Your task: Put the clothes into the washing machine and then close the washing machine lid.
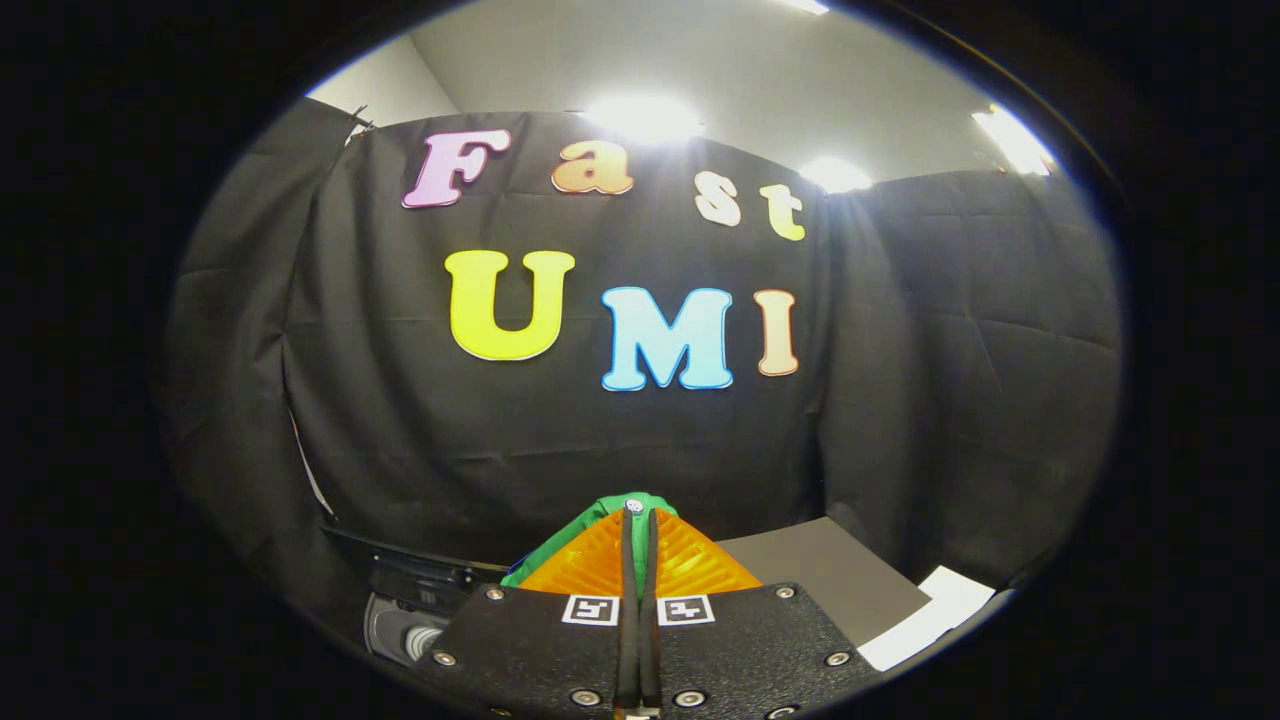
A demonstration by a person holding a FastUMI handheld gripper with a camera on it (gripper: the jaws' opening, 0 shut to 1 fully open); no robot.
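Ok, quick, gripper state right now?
Gripper: fingers closed together, pinching a green cloth at the tips, lifted in front of the booth's wall.

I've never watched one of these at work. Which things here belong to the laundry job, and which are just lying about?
For the job: the tongs, closed on a piece of green cloth; a dark machine with a grey knob below left.
Just lying about: a grey table top; a white sheet.

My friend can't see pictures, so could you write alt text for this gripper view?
The gripper has its two fingers closed together on a piece of green cloth, lifted in front of the booth's black cloth wall. Below sit a dark machine part and a grey table with white paper.
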